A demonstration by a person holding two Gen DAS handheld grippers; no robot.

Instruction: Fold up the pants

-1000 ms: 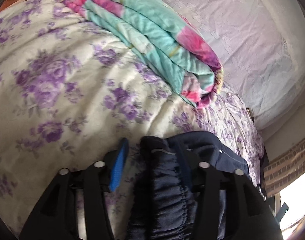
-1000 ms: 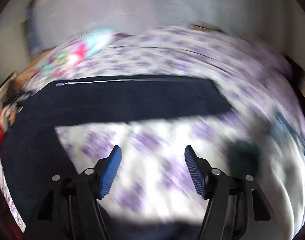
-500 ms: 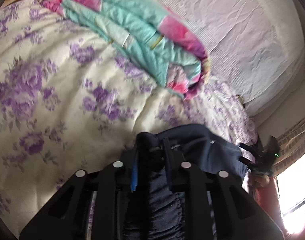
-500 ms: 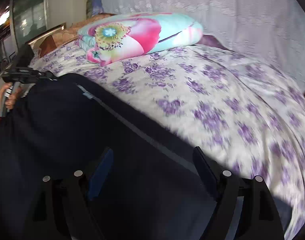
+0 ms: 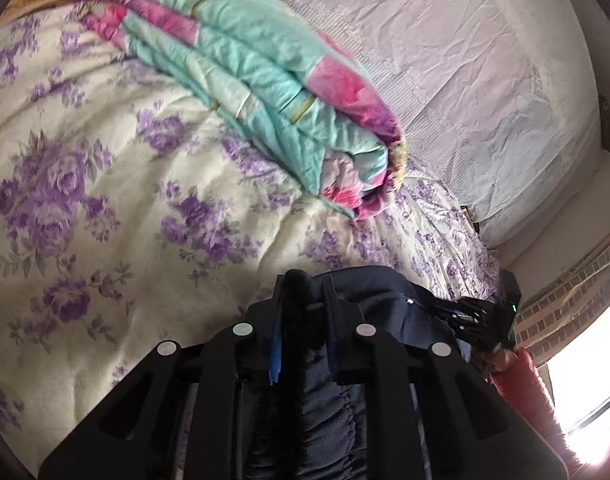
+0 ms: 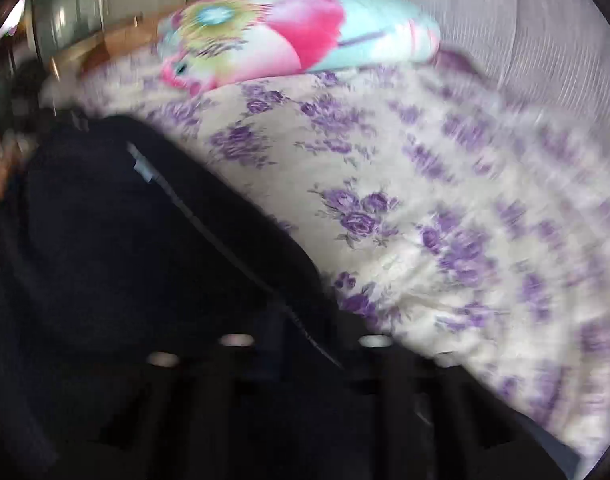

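Observation:
Dark navy pants (image 5: 381,300) lie on a bed with a purple-flowered cover (image 5: 105,184). My left gripper (image 5: 303,292) is shut on the gathered elastic waistband of the pants, which bunches between the fingers. In the right wrist view the pants (image 6: 145,248) spread dark across the lower left, with a pale side seam running diagonally. My right gripper (image 6: 305,340) sits low over the pants fabric; the view is blurred and dark, and the fingers merge with the cloth. The right gripper also shows in the left wrist view (image 5: 473,316) at the pants' far end.
A folded teal and pink quilt (image 5: 245,76) lies at the head of the bed, also in the right wrist view (image 6: 297,36). A pale lilac wall covering (image 5: 465,60) rises behind. A bright window (image 5: 585,400) is at the right. A wooden headboard (image 6: 105,40) is at the back left.
My left gripper closed on the waistband and has held it since. My right gripper swung from over the bedcover down onto the pants, and its fingers drew closer together.

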